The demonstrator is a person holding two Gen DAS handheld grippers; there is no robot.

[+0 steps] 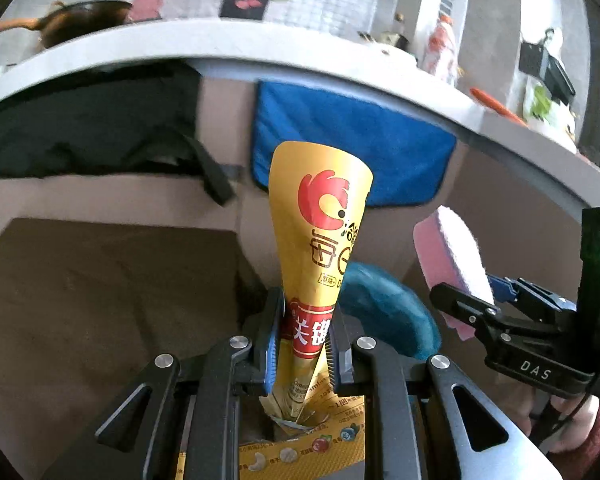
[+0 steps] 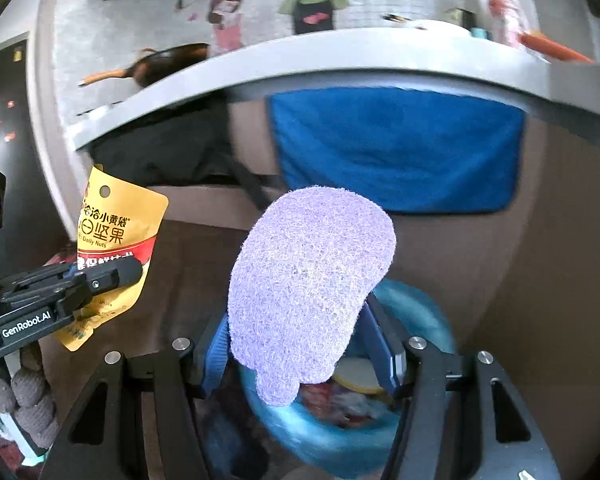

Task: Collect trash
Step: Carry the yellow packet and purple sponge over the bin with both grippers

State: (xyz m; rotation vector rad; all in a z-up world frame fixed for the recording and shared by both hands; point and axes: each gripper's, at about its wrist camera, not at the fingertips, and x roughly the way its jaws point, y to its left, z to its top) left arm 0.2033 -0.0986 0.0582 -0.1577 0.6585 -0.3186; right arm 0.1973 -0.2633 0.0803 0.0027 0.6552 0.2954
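Tilting downward side by side, left hand-held gripper [image 1: 302, 344] clamps yellow snack packet [image 1: 320, 220], right hand-held gripper [image 2: 300, 344] clamps purple sponge [image 2: 308, 280].

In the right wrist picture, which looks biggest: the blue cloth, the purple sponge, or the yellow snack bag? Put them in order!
1. Blue cloth, hanging under the counter.
2. Purple sponge, nearly as big, but it is much closer to the camera, so that could fool us.
3. Yellow snack bag, smallest.

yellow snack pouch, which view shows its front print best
The right wrist view: the yellow snack pouch faces the camera, label readable, left gripper clamping it. The left wrist view shows it edge-on and twisted between the fingers.
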